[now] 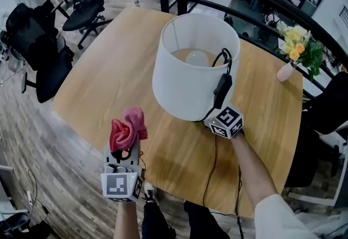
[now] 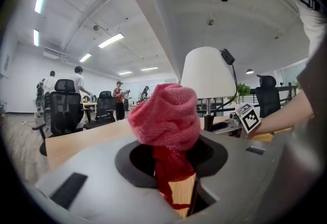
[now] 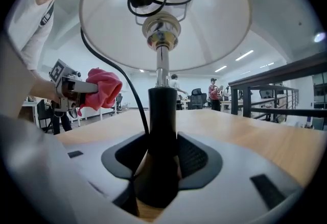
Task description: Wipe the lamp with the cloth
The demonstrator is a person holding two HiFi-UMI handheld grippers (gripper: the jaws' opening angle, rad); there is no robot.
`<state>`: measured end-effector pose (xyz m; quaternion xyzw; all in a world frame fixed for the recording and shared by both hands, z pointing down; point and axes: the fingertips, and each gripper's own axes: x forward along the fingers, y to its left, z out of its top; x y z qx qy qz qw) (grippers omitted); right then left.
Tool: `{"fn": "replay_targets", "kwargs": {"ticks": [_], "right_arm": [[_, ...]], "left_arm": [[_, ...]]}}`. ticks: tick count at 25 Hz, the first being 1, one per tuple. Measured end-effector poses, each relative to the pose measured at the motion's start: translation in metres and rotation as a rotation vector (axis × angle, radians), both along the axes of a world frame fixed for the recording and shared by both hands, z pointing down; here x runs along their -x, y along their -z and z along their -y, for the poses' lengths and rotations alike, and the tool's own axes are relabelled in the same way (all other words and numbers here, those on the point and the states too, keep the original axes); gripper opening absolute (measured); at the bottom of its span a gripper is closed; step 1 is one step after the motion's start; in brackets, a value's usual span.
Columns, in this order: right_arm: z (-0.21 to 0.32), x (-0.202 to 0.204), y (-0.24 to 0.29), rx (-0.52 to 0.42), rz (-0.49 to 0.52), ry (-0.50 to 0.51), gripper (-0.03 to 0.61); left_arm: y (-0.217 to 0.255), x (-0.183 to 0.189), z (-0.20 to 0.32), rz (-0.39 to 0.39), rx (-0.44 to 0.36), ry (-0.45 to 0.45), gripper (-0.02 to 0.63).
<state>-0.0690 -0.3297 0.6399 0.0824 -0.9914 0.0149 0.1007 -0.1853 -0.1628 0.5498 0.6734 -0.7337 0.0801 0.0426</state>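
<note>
Above the bench [image 1: 103,85], left gripper [image 1: 126,151] grips the cloth [image 1: 128,128] near the shade [image 1: 185,83], right gripper [image 3: 162,164] clamps the lamp stem [image 3: 162,110]: wipe lightly, stem braced.
</note>
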Motion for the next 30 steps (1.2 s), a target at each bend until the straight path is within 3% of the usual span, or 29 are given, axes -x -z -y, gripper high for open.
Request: {"fn": "replay_targets", "kwargs": {"ticks": [6, 22, 30], "right_arm": [[0.0, -0.001, 0.0, -0.015, -0.013, -0.123, 0.21], [-0.008, -0.005, -0.002, 0.04, -0.013, -0.733, 0.204], [-0.011, -0.003, -0.003, 0.044, -0.028, -0.95, 0.206]], "left_arm": [[0.001, 0.006, 0.007, -0.007, 0.004, -0.04, 0.167], [0.022, 0.056, 0.016, -0.008, -0.013, -0.207, 0.167], [0.031, 0.089, 0.012, -0.011, -0.025, -0.251, 0.167]]}}
